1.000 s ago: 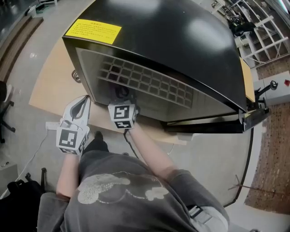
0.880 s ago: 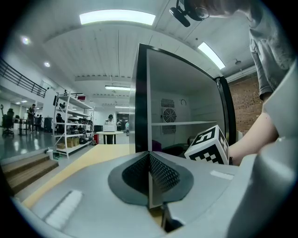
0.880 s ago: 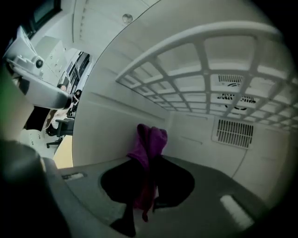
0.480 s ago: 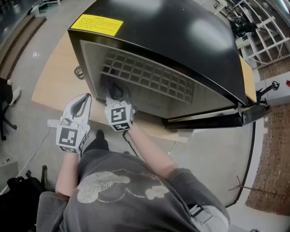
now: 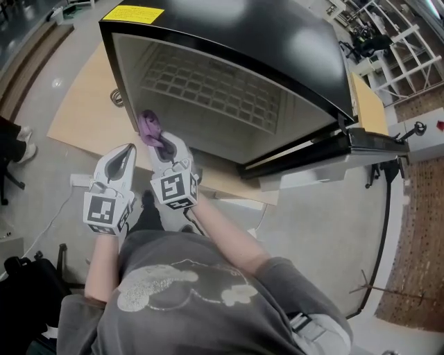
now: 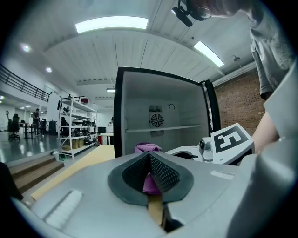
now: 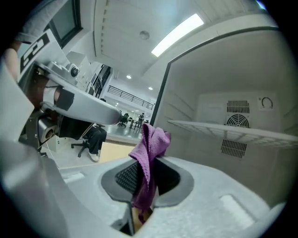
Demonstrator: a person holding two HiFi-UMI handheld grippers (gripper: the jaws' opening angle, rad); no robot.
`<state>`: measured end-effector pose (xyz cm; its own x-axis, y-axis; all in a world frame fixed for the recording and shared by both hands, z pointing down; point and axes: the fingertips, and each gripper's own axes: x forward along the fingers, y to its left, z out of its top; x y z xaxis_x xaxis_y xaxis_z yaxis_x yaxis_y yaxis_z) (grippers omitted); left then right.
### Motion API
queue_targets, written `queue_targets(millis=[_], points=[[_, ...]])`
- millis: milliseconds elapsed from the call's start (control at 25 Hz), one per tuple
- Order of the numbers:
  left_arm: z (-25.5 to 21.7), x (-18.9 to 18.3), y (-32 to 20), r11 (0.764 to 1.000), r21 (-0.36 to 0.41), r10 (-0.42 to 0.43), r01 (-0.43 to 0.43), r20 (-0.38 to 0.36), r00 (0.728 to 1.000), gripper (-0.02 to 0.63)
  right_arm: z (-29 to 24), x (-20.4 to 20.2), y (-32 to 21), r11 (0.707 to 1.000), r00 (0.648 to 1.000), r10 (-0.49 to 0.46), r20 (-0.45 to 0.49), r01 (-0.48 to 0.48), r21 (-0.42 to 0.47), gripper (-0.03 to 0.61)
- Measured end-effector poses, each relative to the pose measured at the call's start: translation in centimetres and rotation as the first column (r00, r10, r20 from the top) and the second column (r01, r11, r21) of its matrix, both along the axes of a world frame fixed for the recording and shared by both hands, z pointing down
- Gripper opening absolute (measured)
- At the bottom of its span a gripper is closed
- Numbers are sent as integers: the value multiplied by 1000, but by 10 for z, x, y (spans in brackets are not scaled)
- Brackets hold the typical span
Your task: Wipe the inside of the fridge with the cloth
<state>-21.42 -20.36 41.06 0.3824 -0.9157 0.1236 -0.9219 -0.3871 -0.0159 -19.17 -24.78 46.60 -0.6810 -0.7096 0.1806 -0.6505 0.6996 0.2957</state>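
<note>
The black fridge (image 5: pixel 277 41) stands open with its pale inside (image 5: pixel 208 97) and a wire shelf (image 5: pixel 215 80) facing me. My right gripper (image 5: pixel 164 143) is just outside the opening's left front corner, shut on a purple cloth (image 5: pixel 148 127) that sticks up from its jaws. The right gripper view shows the cloth (image 7: pixel 151 144) pinched between the dark pads, with the shelf (image 7: pixel 223 130) beyond. My left gripper (image 5: pixel 127 158) sits beside it on the left, shut and empty. Its own view shows the pads (image 6: pixel 160 172) pressed together, with the cloth (image 6: pixel 148 148) behind them.
The fridge rests on a wooden platform (image 5: pixel 76 118). Its open door (image 5: pixel 347 149) swings out to the right. A yellow label (image 5: pixel 132 12) sits on the top's far left corner. White racks (image 5: pixel 395 41) stand at the upper right, and a cable (image 5: pixel 381 229) runs along the floor.
The right gripper has drawn back out of the fridge's lower left toward me, and the purple cloth now shows in its jaws. The left gripper has barely moved.
</note>
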Motion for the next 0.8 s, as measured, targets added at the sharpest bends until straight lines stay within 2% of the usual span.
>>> queue_targets(millis=[200,400,800], points=[[3,8,20,1000,-4,-23,23,2,1000,17,2,14,22,1000,1000,-6,5,6,-11,45],[13,11,16,1000,-19,-21,21,4,1000,17,17,21,23,998,1000,15,-17,-16,-54,46],[43,-3,-43,997,-69,26,-26,-7,1000,17,52,7,-42,984,991,86,-105,-102,-149,46]])
